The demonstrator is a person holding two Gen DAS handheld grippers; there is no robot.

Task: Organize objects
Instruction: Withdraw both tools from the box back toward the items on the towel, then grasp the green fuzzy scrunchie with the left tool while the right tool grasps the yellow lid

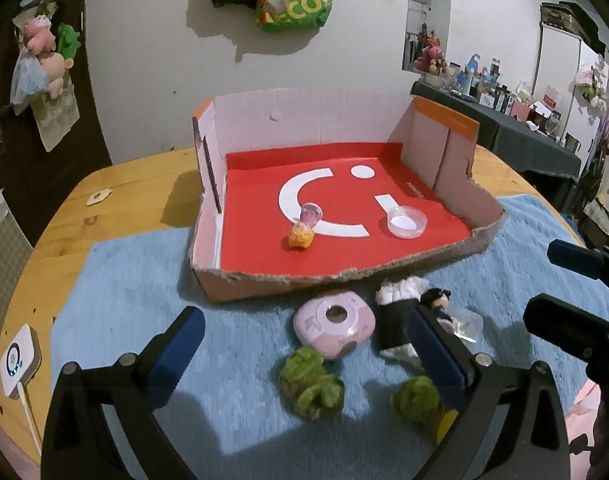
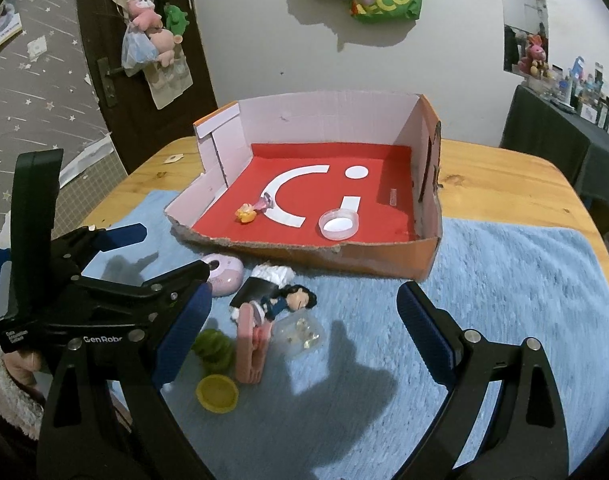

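A cardboard box (image 1: pixel 444 254) (image 2: pixel 384 258) with a red floor stands on the blue mat. In it lie a small yellow and pink toy (image 1: pixel 303 229) (image 2: pixel 250 211) and a clear round lid (image 1: pixel 405 222) (image 2: pixel 339 224). In front of the box lie a pink round case (image 1: pixel 334 330) (image 2: pixel 224 272), a black-haired doll (image 1: pixel 400 312) (image 2: pixel 280 296), two green fuzzy clumps (image 1: pixel 310 386), a pink comb (image 2: pixel 251 346), a yellow cap (image 2: pixel 217 393) and a clear small box (image 2: pixel 300 334). My left gripper (image 1: pixel 308 348) is open above the case. My right gripper (image 2: pixel 304 332) is open above the doll.
The blue mat (image 2: pixel 504 280) covers a wooden table (image 1: pixel 136 184). A white device (image 1: pixel 18 360) with a cable sits at the table's left edge. Plush toys hang on a dark door (image 2: pixel 144 40). A green bag (image 1: pixel 300 4) hangs on the wall.
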